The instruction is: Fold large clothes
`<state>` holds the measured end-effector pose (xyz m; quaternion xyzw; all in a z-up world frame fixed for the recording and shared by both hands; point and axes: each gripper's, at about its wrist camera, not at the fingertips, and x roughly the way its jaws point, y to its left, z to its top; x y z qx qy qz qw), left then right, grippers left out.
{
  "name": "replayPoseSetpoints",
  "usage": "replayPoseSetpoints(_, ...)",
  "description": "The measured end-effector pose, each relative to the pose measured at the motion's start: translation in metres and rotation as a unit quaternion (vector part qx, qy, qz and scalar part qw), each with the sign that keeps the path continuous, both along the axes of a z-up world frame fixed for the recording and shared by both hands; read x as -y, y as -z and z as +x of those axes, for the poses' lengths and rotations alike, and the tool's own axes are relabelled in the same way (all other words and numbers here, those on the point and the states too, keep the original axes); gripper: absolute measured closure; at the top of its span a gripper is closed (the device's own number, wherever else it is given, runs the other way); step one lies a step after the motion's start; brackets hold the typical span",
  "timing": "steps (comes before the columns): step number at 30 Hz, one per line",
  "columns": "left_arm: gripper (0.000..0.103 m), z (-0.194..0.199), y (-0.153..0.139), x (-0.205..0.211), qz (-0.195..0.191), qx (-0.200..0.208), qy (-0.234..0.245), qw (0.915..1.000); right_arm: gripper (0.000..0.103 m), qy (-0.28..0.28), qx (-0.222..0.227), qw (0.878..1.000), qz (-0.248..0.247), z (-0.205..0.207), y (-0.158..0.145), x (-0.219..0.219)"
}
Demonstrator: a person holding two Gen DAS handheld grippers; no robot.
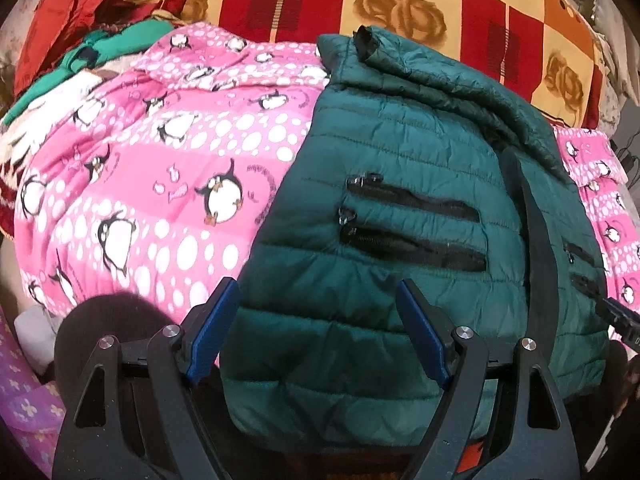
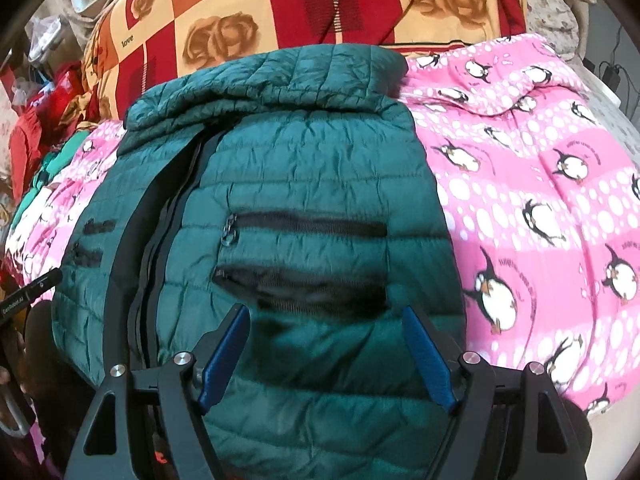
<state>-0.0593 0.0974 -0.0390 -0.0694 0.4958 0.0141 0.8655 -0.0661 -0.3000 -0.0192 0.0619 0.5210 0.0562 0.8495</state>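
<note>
A dark green quilted puffer jacket [image 1: 400, 152] lies front up on a pink penguin blanket [image 1: 160, 152], with black pocket zippers and a black centre zipper. Its upper part is folded over at the far end. It also shows in the right wrist view [image 2: 300, 176]. My left gripper [image 1: 316, 292] is open and empty, hovering over the jacket's near left hem. My right gripper [image 2: 326, 316] is open and empty, above the jacket's near right part by the lower pocket. The right gripper's tip shows at the left view's right edge [image 1: 618, 316].
A red, orange and cream checked rose blanket [image 1: 400, 8] lies beyond the jacket. Red and green clothes [image 1: 100, 44] are piled at the far left. The penguin blanket [image 2: 540, 200] spreads to the right. Black cables [image 2: 612, 72] hang at the far right.
</note>
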Motion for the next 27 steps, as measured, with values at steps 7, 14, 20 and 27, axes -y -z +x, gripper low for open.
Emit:
replayPoseSetpoints(7, 0.022, -0.012, 0.0, 0.004, -0.012, -0.01, 0.013, 0.9998, 0.026, 0.002, -0.005, 1.0, 0.008, -0.023, 0.002, 0.003)
replayPoseSetpoints(14, 0.022, -0.019, 0.005, -0.001, -0.026, -0.024, 0.013, 0.9993, 0.024, 0.004, -0.002, 1.0, 0.004, -0.043, -0.001, 0.009)
replayPoseSetpoints(20, 0.022, -0.02, 0.011, -0.014, -0.044, -0.034, -0.001, 0.9985, 0.023, 0.027, -0.011, 1.0, -0.002, -0.049, 0.003, 0.03)
replayPoseSetpoints(27, 0.022, -0.018, 0.025, -0.033, -0.078, -0.049, -0.024, 0.9955, 0.022, 0.044, -0.031, 0.999, -0.005, -0.044, 0.014, 0.049)
